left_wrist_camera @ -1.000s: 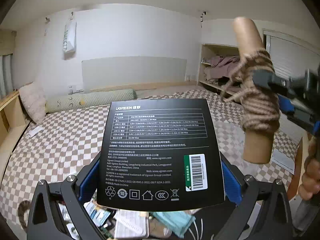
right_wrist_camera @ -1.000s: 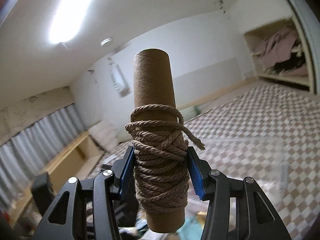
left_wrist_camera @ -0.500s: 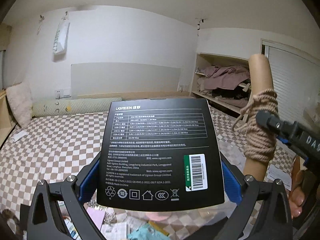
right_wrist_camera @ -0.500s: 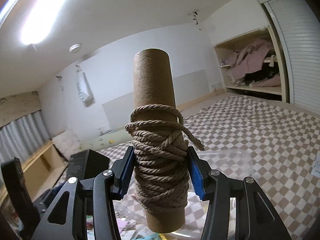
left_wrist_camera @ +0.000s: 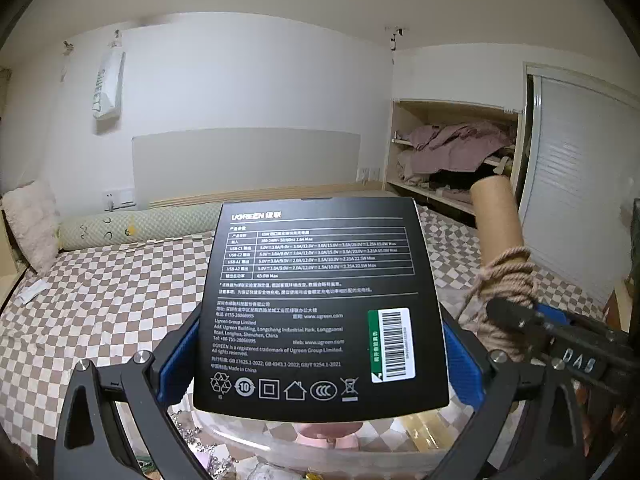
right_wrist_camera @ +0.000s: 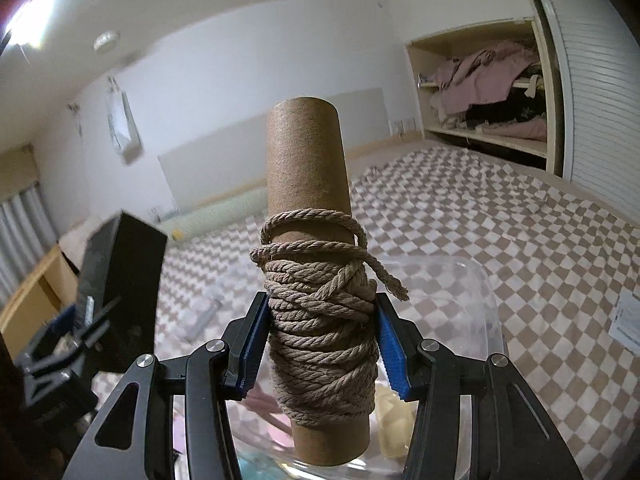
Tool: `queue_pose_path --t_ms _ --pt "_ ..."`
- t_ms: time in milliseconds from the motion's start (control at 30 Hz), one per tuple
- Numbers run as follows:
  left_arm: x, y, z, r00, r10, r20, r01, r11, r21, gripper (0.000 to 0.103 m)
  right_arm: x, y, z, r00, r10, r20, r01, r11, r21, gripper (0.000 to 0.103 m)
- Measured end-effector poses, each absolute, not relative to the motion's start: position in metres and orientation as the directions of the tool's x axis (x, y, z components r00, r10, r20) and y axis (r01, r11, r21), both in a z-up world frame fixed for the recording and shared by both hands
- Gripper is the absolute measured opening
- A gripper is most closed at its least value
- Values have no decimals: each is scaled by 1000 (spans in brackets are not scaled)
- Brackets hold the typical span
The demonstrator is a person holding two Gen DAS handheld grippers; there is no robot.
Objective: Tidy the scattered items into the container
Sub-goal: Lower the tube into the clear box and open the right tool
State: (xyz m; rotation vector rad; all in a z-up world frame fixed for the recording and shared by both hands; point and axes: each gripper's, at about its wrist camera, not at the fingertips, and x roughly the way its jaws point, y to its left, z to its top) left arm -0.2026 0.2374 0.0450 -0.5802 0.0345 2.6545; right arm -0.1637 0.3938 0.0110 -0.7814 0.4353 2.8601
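Note:
My left gripper (left_wrist_camera: pixel 320 364) is shut on a flat black charger box (left_wrist_camera: pixel 320 304), its printed back facing the camera. My right gripper (right_wrist_camera: pixel 320 344) is shut on a cardboard tube wound with tan rope (right_wrist_camera: pixel 316 280), held upright. That rope tube (left_wrist_camera: pixel 500 264) also shows at the right of the left wrist view, with the right gripper's fingers (left_wrist_camera: pixel 516 316) on it. The black box (right_wrist_camera: pixel 120 280) appears at the left of the right wrist view. A clear plastic container (right_wrist_camera: pixel 480 304) lies below and beyond both grippers, with a pink item (left_wrist_camera: pixel 328 434) and a yellowish item (right_wrist_camera: pixel 394 420) inside.
A checkered bedspread (left_wrist_camera: pixel 100 304) covers the bed under everything. A long green bolster (left_wrist_camera: pixel 140 226) and a white cushion (left_wrist_camera: pixel 32 228) lie at the headboard. Small scattered items (left_wrist_camera: pixel 200 448) sit near the container's left edge. An open closet with clothes (right_wrist_camera: pixel 488 84) stands at the right.
Both grippers have swung to the right and come lower over the clear container, each keeping its hold. The rope tube has dropped lower in the left wrist view.

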Motion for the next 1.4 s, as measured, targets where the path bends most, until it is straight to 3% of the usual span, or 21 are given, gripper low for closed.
queue_pose_path --t_ms 467,1067,1100,1133,1167,1400 --pt "-237 254 15 -795 386 -468 -401 -913 -74 102 -197 388 -33 -659 62 -750 -207 -973 101 52" --pt "-242 257 5 -785 370 -496 -390 -918 -69 102 -188 407 -57 -510 47 -859 -279 -953 113 53" --pt "-242 259 6 -787 367 -496 -386 -920 -68 102 -187 407 -57 -507 36 -861 -281 -951 126 60" --pt "-242 261 7 -789 363 -496 -382 -922 -68 102 -185 408 -56 -508 29 -861 -282 -950 134 75" --pt "-243 261 7 -789 362 -497 -381 -922 -67 102 -183 408 -55 -509 23 -861 -282 -949 142 81" --pt "-244 263 5 -789 360 -499 -384 -921 -57 102 -175 401 -44 -510 51 -859 -269 -958 102 82"
